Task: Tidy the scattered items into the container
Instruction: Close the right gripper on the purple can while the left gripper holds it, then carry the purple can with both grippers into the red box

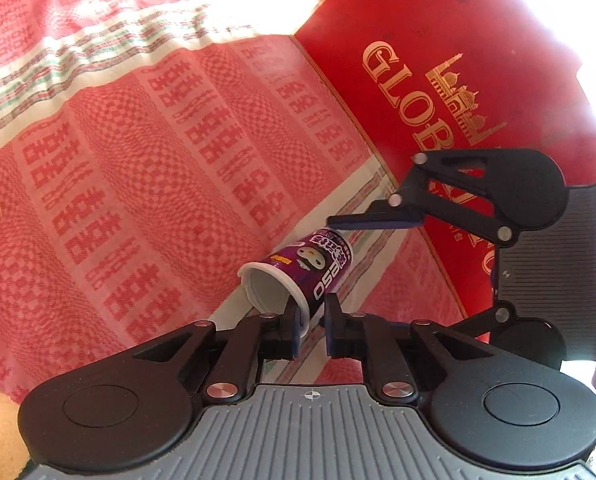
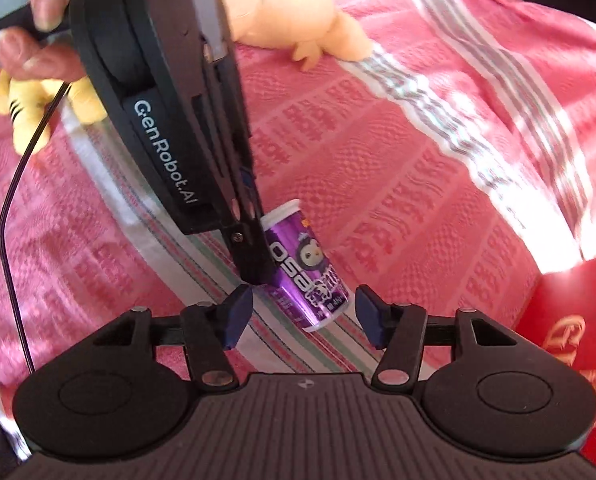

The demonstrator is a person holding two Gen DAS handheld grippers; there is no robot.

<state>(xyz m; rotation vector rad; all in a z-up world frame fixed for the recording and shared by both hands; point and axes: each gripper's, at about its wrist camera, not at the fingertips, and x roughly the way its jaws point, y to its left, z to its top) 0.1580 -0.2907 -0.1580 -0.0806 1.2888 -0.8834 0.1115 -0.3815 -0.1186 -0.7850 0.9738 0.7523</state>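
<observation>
A small purple paper cup (image 1: 310,268) with a white rim and a cartoon penguin print is lying on its side on the red and white patterned woven cloth (image 1: 137,160), across one of its pale striped bands. It is sitting just beside the edge of the large red cardboard box (image 1: 438,40) with gold lettering, and is not inside it.

The left gripper (image 1: 312,328) is pointing down at the cup's open mouth. Its fingers are sitting nearly together with only a narrow slit showing, and the cup's rim is lying against one finger; I cannot tell whether the rim is actually pinched.

The right gripper (image 2: 304,304) is coming at the cup from the other side. Its fingers are standing apart, flanking the cup's closed end and holding nothing.

A hand (image 2: 37,8) is gripping the left gripper's handle, with a thin black cable (image 2: 9,208) trailing below. A pale orange plush toy (image 2: 281,8) and a yellow plush toy (image 2: 25,120) are lying farther off on the cloth.
</observation>
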